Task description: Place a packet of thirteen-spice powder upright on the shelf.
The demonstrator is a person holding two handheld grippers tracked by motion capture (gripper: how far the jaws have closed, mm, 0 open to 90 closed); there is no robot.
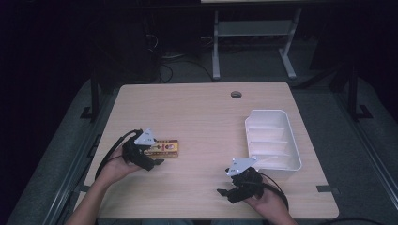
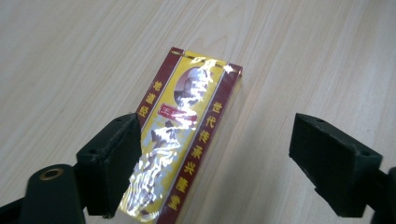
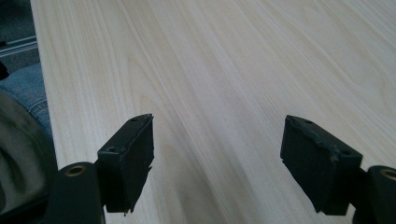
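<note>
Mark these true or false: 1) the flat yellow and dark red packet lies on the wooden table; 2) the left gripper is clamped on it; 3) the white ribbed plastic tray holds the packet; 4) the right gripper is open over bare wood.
1) True: the flat yellow and dark red packet lies on the wooden table.
2) False: the left gripper is open, one jaw over the packet's edge, the other well clear.
3) False: the white ribbed plastic tray has no packet in it; it sits apart, toward the right.
4) True: the right gripper is open, nothing between its jaws.
</note>
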